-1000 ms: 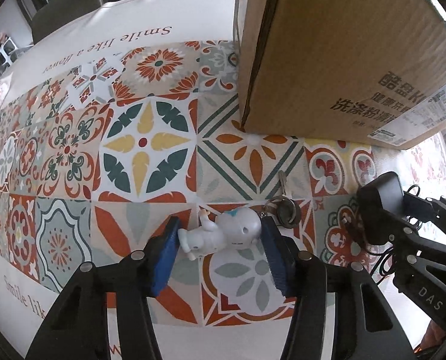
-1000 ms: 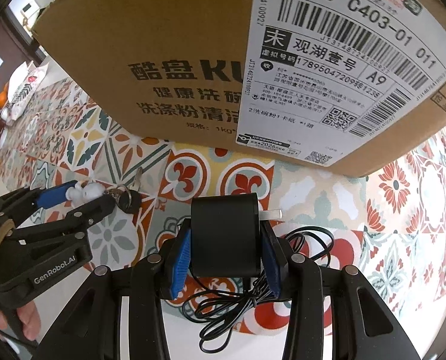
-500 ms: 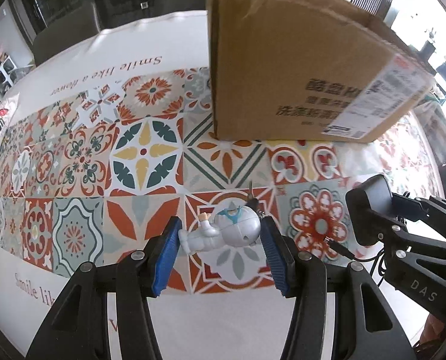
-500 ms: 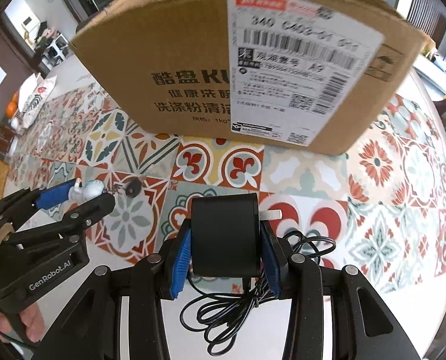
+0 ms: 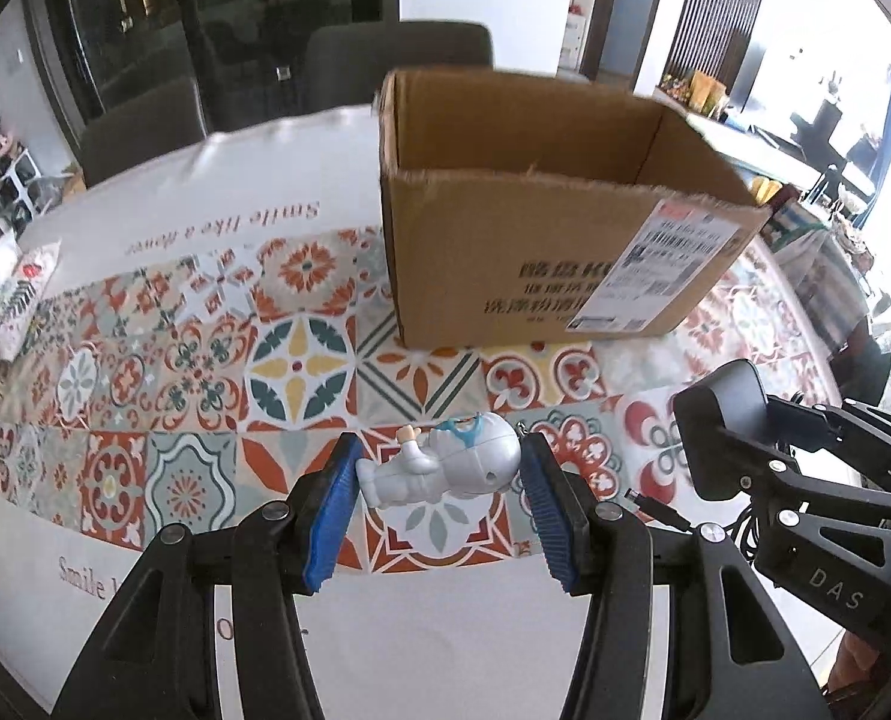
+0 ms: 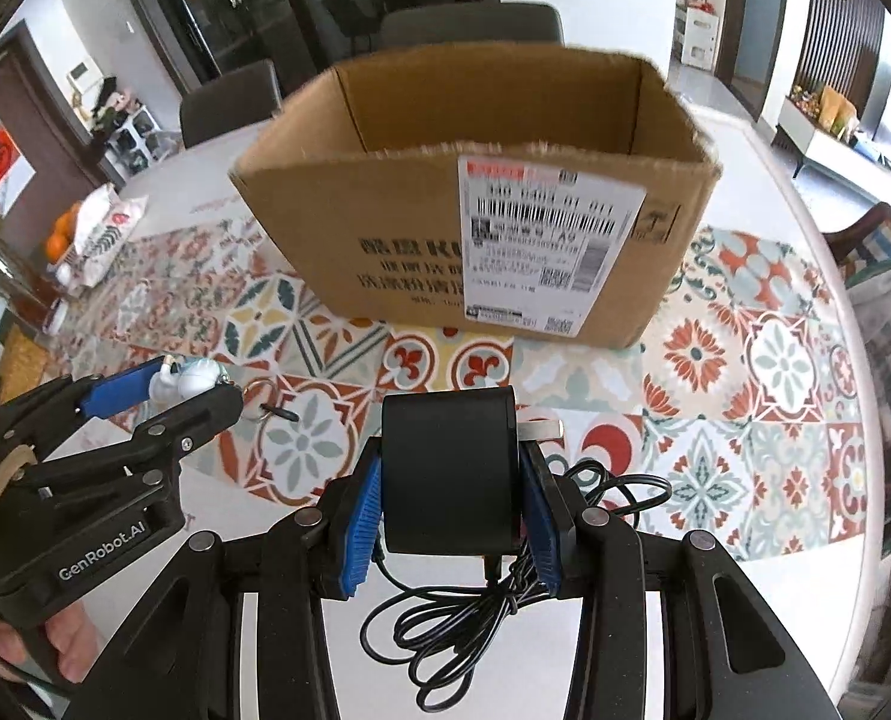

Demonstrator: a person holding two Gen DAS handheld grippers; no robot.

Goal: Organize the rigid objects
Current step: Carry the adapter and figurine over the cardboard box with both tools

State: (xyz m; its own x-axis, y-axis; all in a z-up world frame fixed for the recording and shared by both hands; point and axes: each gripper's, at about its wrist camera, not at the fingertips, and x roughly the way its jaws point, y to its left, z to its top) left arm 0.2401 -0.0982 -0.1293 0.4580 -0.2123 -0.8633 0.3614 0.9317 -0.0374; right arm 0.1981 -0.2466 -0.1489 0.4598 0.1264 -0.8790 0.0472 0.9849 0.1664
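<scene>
Pinching a toy figure [image 5: 445, 468] crosswise, the left tool [image 5: 439, 480] and the right tool [image 6: 452, 498], clamping a black charger [image 6: 450, 474], both face the open box [image 6: 475, 222] straight ahead, right slightly nearer

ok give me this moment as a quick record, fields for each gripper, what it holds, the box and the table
left gripper: shut on the astronaut figurine, held above the table
figurine extras: key ring hangs from it
right gripper: shut on the black adapter, its cable dangling below
cardboard box: open at the top, upright, beyond both grippers; inside floor hidden
table: patterned tablecloth under the box
task state: neither item is in the box yet
</scene>
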